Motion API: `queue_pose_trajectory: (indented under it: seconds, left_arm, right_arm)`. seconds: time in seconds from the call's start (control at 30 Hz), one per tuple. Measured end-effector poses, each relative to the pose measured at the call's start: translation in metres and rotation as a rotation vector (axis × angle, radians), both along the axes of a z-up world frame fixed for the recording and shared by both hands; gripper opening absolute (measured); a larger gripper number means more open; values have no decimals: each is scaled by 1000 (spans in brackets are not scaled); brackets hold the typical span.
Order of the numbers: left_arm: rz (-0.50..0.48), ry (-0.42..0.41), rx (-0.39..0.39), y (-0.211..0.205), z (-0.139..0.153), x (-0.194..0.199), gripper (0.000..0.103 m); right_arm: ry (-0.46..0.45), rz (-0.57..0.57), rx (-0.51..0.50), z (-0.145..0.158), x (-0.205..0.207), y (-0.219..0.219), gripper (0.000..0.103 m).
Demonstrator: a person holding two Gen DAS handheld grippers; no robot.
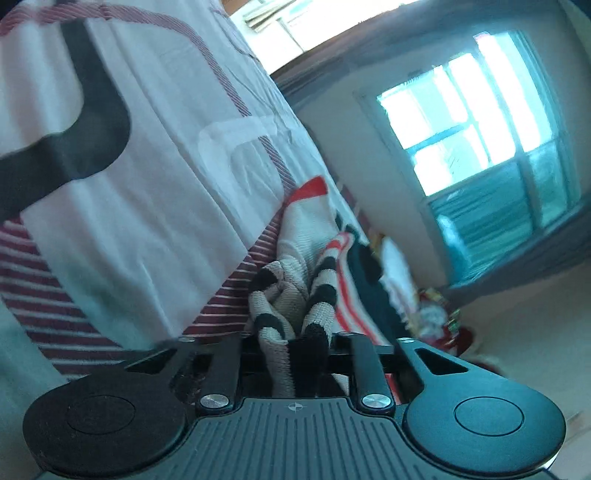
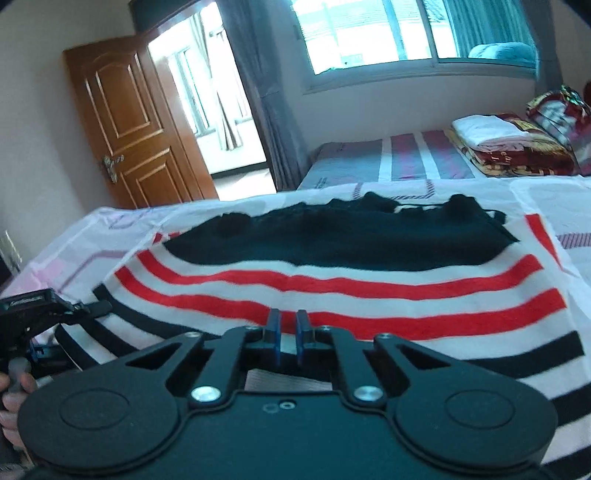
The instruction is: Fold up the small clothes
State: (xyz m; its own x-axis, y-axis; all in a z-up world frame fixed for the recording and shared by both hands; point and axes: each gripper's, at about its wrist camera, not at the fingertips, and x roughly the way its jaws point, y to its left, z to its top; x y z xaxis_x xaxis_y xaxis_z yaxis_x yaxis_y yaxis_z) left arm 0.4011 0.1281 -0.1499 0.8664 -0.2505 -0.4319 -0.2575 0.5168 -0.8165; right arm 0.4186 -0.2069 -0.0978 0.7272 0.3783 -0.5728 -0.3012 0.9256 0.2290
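A small knit sweater (image 2: 332, 280), white with red and black stripes and a black upper part, lies spread on the bed. My left gripper (image 1: 295, 343) is shut on a bunched striped edge of the sweater (image 1: 291, 295); its fingers are hidden by the cloth. The left gripper also shows at the left edge of the right wrist view (image 2: 48, 306), at the sweater's left side. My right gripper (image 2: 288, 325) sits low over the sweater's near edge, its blue fingers (image 2: 274, 325) nearly together with a narrow gap; whether they pinch the cloth I cannot tell.
The bed sheet (image 1: 147, 166) is white with maroon stripes. Folded blankets (image 2: 509, 147) are stacked on a second bed at the far right. A wooden door (image 2: 133, 125) stands open at the left. A window (image 2: 369, 33) is behind the beds.
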Motion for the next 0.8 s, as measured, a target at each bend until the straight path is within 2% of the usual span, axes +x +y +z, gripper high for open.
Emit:
queue_pose_trajectory:
  seconds: [0.07, 0.1, 0.13, 0.17, 0.23, 0.37, 0.47, 0.57, 0.6, 0.67, 0.7, 0.77, 0.8]
  left_arm:
    - [12, -99, -21, -1, 6, -11, 16]
    - [17, -115, -3, -3, 6, -14, 16]
    - [18, -83, 24, -5, 0, -12, 16]
    - [21, -29, 13, -4, -12, -8, 16]
    - [18, -49, -2, -3, -18, -6, 16]
    - [8, -43, -29, -4, -19, 0, 16]
    - [-7, -35, -11, -5, -14, 6, 16]
    - [-33, -48, 17, -6, -3, 13, 16]
    - [-46, -47, 37, -5, 1, 14, 16]
    - [-60, -49, 51, -3, 4, 17, 16]
    - [-60, -52, 38, -2, 5, 18, 16]
    - [-64, -74, 29, -3, 9, 15, 16]
    - [-73, -96, 33, -6, 14, 14, 16]
  right_arm:
    - [9, -3, -24, -2, 0, 3, 8]
    - [6, -2, -23, -1, 0, 3, 7]
    - [2, 0, -18, 0, -1, 2, 7]
    - [1, 3, -24, -1, -1, 1, 7]
    - [34, 11, -48, -9, 5, 1, 4]
    - [25, 32, -74, -8, 3, 2, 3]
    - [-5, 51, -132, -9, -1, 9, 3]
    - [-52, 81, -231, -10, -6, 19, 3]
    - [-61, 76, -242, -5, -8, 22, 6]
    - [-94, 89, -152, 7, -13, 19, 4]
    - [-95, 84, -161, 9, -13, 22, 5]
    - [-7, 94, -228, -6, -3, 31, 6]
    - [-38, 91, -247, -10, -5, 33, 5]
